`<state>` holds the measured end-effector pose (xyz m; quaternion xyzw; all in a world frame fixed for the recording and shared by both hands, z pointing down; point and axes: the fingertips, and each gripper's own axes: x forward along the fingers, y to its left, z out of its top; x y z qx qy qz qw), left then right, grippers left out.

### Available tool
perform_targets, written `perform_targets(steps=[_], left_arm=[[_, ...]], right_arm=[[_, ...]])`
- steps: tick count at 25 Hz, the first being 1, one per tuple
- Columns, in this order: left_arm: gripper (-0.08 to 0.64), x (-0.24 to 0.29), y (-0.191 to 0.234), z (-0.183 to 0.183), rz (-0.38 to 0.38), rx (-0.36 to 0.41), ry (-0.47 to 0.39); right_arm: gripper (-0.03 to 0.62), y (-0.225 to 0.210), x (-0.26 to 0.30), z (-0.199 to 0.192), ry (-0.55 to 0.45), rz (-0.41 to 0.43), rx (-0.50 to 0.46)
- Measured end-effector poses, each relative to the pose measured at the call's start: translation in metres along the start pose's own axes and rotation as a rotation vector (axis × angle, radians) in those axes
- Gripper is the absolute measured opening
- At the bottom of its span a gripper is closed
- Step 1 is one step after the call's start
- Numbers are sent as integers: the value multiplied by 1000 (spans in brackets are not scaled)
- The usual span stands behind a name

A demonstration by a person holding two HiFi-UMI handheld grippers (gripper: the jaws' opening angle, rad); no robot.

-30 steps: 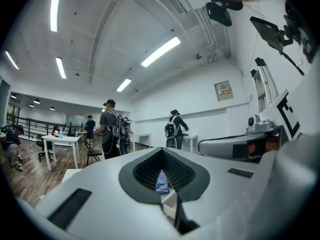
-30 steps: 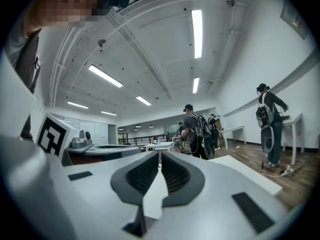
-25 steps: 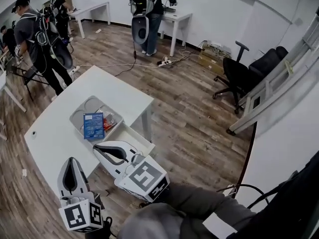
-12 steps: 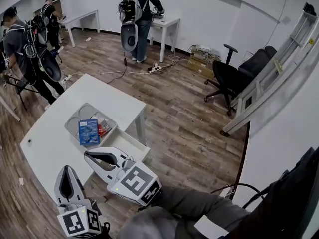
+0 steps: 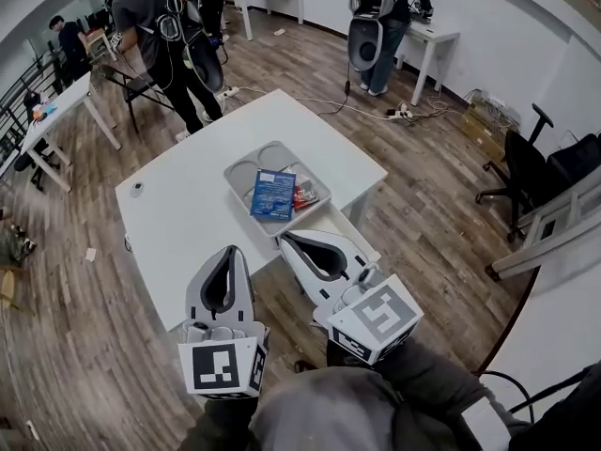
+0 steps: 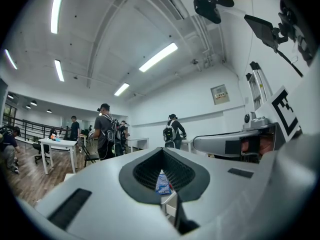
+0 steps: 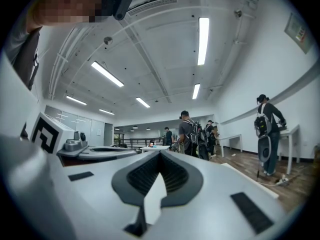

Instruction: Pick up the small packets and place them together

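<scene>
Left gripper (image 6: 162, 150) frames blue packet (image 6: 162, 182); head view adds tray (image 5: 244, 171).

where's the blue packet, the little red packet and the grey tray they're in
flat blue rectangular packet (image 5: 273, 194), head view, middle of its printed face
small red packet (image 5: 304, 196), head view, its visible middle
grey moulded compartment tray (image 5: 248, 170), head view, bare round compartment on its left

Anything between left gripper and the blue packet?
Head view: just bare white table and the grey tray's near rim between left gripper and blue packet.
</scene>
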<state>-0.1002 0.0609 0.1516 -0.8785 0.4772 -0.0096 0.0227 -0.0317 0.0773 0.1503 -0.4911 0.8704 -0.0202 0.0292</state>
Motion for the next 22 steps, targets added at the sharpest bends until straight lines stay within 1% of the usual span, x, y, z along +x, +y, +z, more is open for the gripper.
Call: perform_targets(steps=[4,7,9,15,22], left_arm=[[0,-8,0,9,0,-3,-2],[0,-25,20,10,45,9,18],[0,-24,22,3,53,4,27],[0,-8,-2,-13,-33,-12,9],[0,-22,0,-16,-40,-15,-3]], right_arm=[[3,8,-4,7,-5,-2,-7],[3,26,10,5,-21,37,35],[3,26,12,0,-17,43,39],[3,11,-1,-5,-10,14,10],[3,25,-4,-5,-20,13,-3]])
